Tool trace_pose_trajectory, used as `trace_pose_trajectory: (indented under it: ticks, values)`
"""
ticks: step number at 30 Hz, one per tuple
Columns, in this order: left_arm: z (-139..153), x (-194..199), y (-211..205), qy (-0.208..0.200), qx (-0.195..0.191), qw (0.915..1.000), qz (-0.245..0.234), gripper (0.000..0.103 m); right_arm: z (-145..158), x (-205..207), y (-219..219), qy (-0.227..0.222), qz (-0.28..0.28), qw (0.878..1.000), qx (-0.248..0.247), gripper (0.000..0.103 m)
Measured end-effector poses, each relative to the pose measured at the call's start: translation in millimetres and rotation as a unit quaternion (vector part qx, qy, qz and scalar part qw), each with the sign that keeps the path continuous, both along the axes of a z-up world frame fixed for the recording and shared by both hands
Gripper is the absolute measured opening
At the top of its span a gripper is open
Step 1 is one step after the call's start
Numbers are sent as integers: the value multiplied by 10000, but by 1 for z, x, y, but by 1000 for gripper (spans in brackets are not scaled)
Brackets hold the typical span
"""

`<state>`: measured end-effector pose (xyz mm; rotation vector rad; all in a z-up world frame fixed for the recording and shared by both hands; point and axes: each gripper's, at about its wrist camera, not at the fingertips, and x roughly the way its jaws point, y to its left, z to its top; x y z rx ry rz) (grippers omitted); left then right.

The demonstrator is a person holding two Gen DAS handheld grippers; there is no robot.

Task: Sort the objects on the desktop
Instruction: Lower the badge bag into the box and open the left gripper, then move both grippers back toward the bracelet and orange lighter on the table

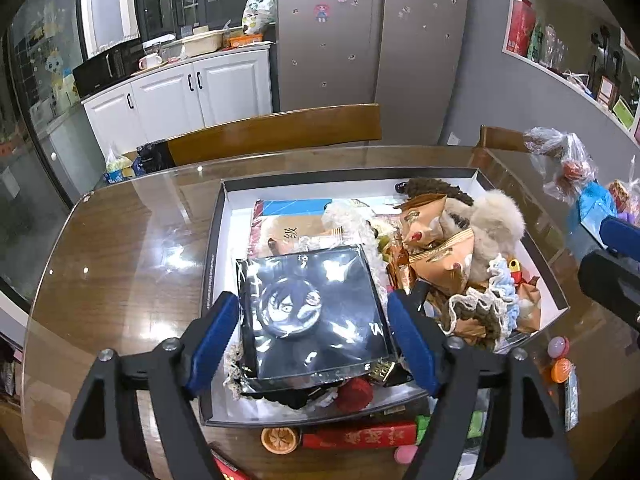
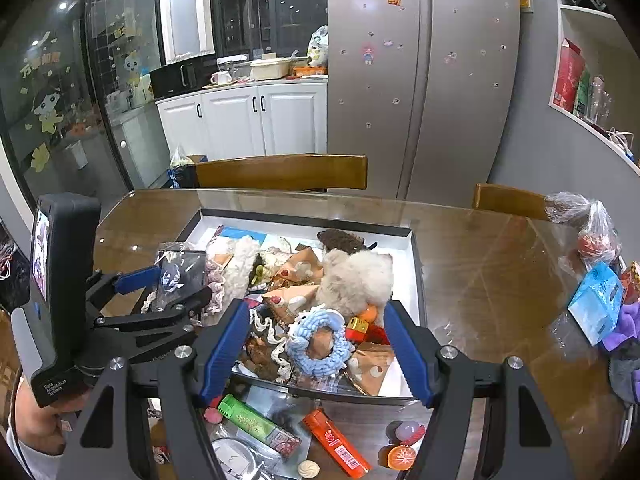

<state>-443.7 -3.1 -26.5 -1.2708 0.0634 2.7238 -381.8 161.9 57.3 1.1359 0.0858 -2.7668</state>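
Reading "Data Acquisition System": left hand-held gripper (image 2: 176, 288) label.

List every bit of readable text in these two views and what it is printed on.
"Data Acquisition System": on the grey handle of the left hand-held gripper, seen in the right wrist view.
"级": on the booklet lying in the box.
Gold characters on the red pack in front of the box: too blurred to read.
Print on the green lighter and orange lighter: too small to read.
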Motion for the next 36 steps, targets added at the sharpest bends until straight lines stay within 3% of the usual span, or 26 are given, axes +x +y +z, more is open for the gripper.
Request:
trace_pose_trajectory:
  ticks: [12,23,36]
  values:
    - [21,21,-2,208,-27,9998,-9,85,6,7,-4,78,61,10000,0,72]
    - [39,78,-4,451,-145,9988,-134,94,10,23,0,128,89,9999,-47,78]
    - [1,126,11,149,92,9989,-436,94,-11,66,18,166,137,9997,-74,78]
